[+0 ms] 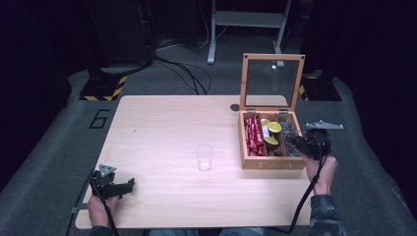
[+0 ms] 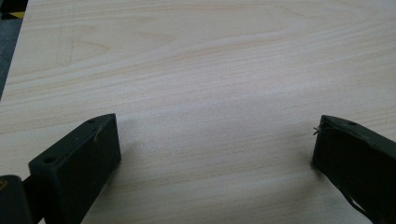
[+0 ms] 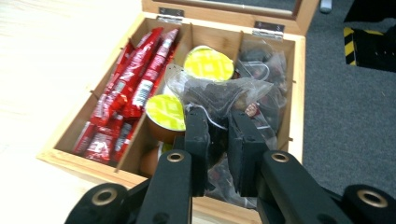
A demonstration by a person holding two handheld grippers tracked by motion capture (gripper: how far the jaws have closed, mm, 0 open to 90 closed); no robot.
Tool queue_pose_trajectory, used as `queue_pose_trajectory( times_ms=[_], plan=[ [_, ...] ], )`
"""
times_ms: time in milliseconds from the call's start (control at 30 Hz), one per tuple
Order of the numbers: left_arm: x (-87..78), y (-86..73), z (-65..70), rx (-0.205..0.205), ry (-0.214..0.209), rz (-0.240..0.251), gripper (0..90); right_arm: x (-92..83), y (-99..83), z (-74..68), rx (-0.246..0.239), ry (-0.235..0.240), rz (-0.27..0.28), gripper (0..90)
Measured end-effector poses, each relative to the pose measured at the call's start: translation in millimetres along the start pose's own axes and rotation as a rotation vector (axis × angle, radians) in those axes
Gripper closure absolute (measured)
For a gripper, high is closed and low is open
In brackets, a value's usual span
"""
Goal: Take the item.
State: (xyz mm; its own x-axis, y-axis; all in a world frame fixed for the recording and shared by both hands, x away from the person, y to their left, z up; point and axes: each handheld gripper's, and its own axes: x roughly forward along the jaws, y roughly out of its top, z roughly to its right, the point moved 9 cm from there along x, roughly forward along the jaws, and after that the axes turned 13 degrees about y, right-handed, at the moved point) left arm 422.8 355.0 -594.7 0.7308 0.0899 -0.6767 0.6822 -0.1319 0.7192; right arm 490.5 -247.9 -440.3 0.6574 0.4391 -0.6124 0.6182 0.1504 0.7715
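Right gripper [image 3: 218, 135] clamped on 1 clear tea bag [image 3: 219, 93] above the open wooden box [image 1: 271, 162].

The box has 3 compartments: red sachets [image 3: 133, 84], 2 yellow-lidded capsules [image 3: 208, 64] in view, dark tea bags. 1 clear plastic cup [image 1: 204, 157] stands mid-counter [image 1: 162, 128]. The left gripper [image 2: 215, 154] rests with jaws apart, holding nothing.

Light wooden table [image 1: 162, 123] — 1 clear cup [image 1: 204, 157], 1 open tea box [image 1: 269, 162].

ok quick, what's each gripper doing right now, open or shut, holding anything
left gripper: open, nothing between its jaws, over bare table.
right gripper: shut on a clear tea bag pouch, over the wooden tea box.
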Motion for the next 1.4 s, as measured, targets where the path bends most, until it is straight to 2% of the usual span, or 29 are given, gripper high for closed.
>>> queue_pose_trajectory(
  times_ms=[100,133,167,267,300,333,467,500,567,933,1400],
  plan=[
    [0.2,0.2,0.1,-0.003,0.001,0.002,0.9,-1.8,4.2,-6.5,-0.021,0.007,0.002,79.2],
    [-0.3,-0.4,-0.4,0.009,-0.001,-0.004,0.9,-2.4,5.9,-10.0,-0.025,0.011,0.003,79.3],
    [0.4,0.4,0.1,-0.004,0.003,0.006,0.9,-2.8,7.2,-11.9,-0.035,0.012,0.003,79.2],
    [0.4,0.4,0.1,-0.004,0.003,0.005,0.9,-3.2,9.3,-16.9,-0.038,0.023,0.005,79.3],
    [-0.1,-0.2,-0.2,0.004,0.000,-0.001,0.9,-3.5,11.8,-22.5,-0.054,0.026,0.005,79.3],
    [0.4,0.4,0.2,-0.006,0.004,0.006,0.9,-3.3,12.6,-24.8,-0.055,0.035,0.007,79.3],
    [-0.2,-0.3,-0.3,0.007,-0.001,-0.003,0.9,-3.4,16.7,-33.6,-0.076,0.051,0.011,79.3],
    [0.4,0.3,0.1,-0.003,0.003,0.005,0.9,-3.2,17.2,-35.8,-0.076,0.057,0.011,79.3],
    [-0.3,-0.5,-0.5,0.009,-0.001,-0.004,0.9,-2.9,18.4,-39.1,-0.077,0.068,0.013,79.3],
    [0.1,-0.1,-0.4,0.006,0.002,0.001,0.9,4.9,24.7,-63.5,-0.114,0.123,0.020,79.3],
    [0.1,-0.1,-0.4,0.006,0.003,0.002,0.9,13.9,30.5,-93.3,-0.160,0.178,0.003,79.3]
  ],
)
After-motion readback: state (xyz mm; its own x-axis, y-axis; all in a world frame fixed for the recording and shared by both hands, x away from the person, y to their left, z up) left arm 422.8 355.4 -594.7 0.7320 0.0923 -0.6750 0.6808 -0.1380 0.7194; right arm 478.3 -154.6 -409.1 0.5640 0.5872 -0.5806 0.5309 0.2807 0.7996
